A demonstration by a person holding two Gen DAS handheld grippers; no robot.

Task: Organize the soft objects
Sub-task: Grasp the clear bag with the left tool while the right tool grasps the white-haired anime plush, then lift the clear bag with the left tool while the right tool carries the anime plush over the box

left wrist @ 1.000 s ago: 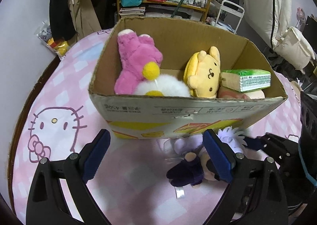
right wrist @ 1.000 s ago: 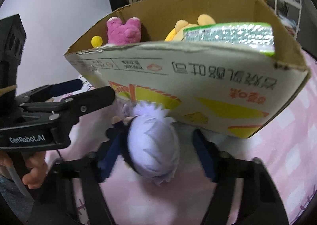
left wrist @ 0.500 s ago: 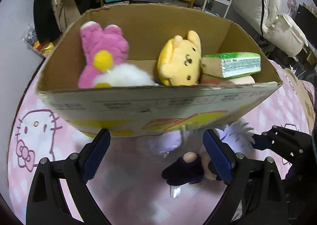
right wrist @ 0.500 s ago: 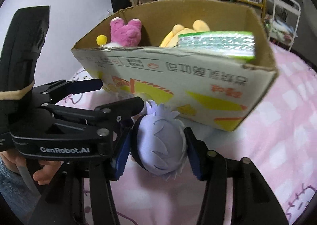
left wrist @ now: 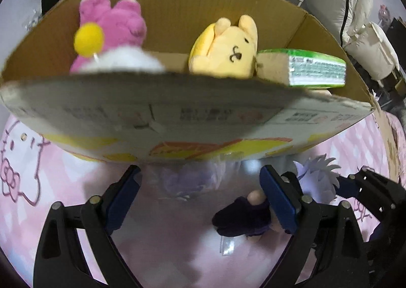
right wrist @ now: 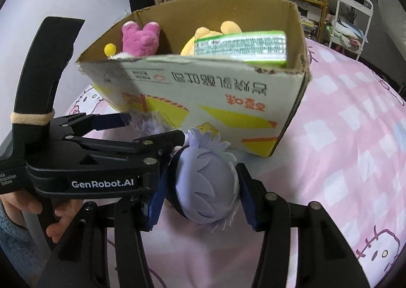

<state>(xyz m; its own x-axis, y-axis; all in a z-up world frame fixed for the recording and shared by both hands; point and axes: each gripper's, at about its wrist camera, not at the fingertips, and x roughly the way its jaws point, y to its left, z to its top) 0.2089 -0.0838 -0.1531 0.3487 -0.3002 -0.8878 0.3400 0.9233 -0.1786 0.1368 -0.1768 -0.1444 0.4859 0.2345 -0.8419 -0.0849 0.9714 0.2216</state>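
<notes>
Lavender-haired plush doll (right wrist: 206, 187) pinched by the head between right gripper (right wrist: 200, 200) pads, just below the cardboard box (right wrist: 203, 87) wall; left gripper (left wrist: 200, 196) closing around a clear-wrapped purple toy (left wrist: 187, 181) beside it, not yet pressing.

Clearest thing to read is "GenRobot.AI" in white letters on the black body of the left tongs (right wrist: 121, 120), seen from the right wrist view. At its far left edge there's more tiny white print, cut off; I can only make out "Acquisition System". The cardboard box (right wrist: 203, 100) has big Chinese characters printed upside down on its side, grey ones plus a few orange, but I can't read them. The green packet (right wrist: 241, 46) has fine print, too small.
</notes>
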